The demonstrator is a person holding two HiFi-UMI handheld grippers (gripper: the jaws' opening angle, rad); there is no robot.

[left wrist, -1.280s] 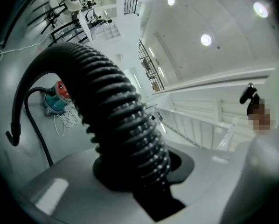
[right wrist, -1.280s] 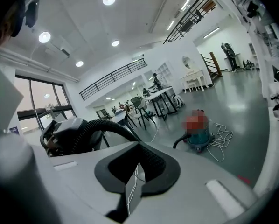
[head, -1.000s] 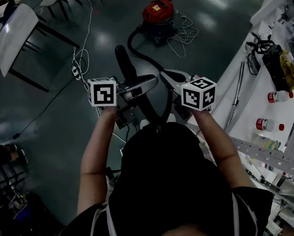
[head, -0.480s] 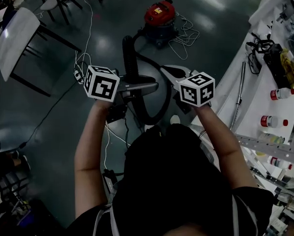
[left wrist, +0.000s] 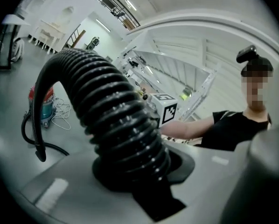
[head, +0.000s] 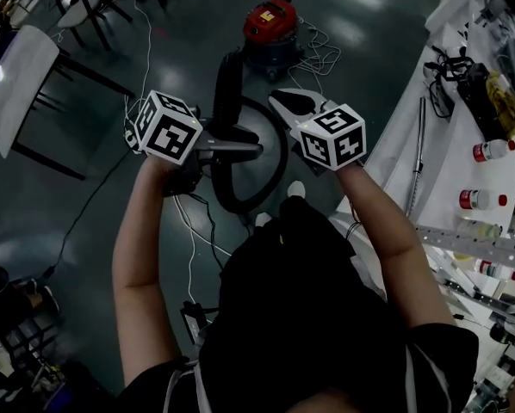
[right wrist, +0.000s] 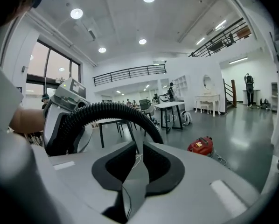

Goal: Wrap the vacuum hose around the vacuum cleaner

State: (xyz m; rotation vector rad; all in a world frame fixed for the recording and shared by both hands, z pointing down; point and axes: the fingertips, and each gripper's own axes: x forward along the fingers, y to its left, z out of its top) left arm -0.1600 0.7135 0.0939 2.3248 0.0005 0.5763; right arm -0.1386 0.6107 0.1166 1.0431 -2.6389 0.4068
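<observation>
Head view: left hand-held gripper point(head: 245, 149) clamped on the black ribbed hose point(head: 228, 80), held off the floor well short of the red vacuum cleaner point(head: 270, 24). Right hand-held gripper point(head: 282, 103) close alongside, jaws slightly apart and just opened, nothing between them; hose arching past its tips. Far end of the hose running down to the vacuum cleaner.

Judged step: carrying the slack toward the vacuum cleaner, wrap not yet begun.

Recommended:
- Keep the left clamp firm on the ribs.
- Retake the hose with the right further along before any turn.
- Walk the loop up to the vacuum cleaner rather than dragging the machine.
- Lay turns snug round the body, no kinks.

Hazards noted:
- Loose white cord point(head: 319, 54) just right of the vacuum cleaner, likely to snag under a turn.
- Thin cables point(head: 189, 222) on the floor on the near side of the vacuum cleaner, a trip risk.
- White bench point(head: 447, 170) with bottles point(head: 486, 151) to the right of the vacuum cleaner.
- Table point(head: 16, 76) and chairs to its left.
</observation>
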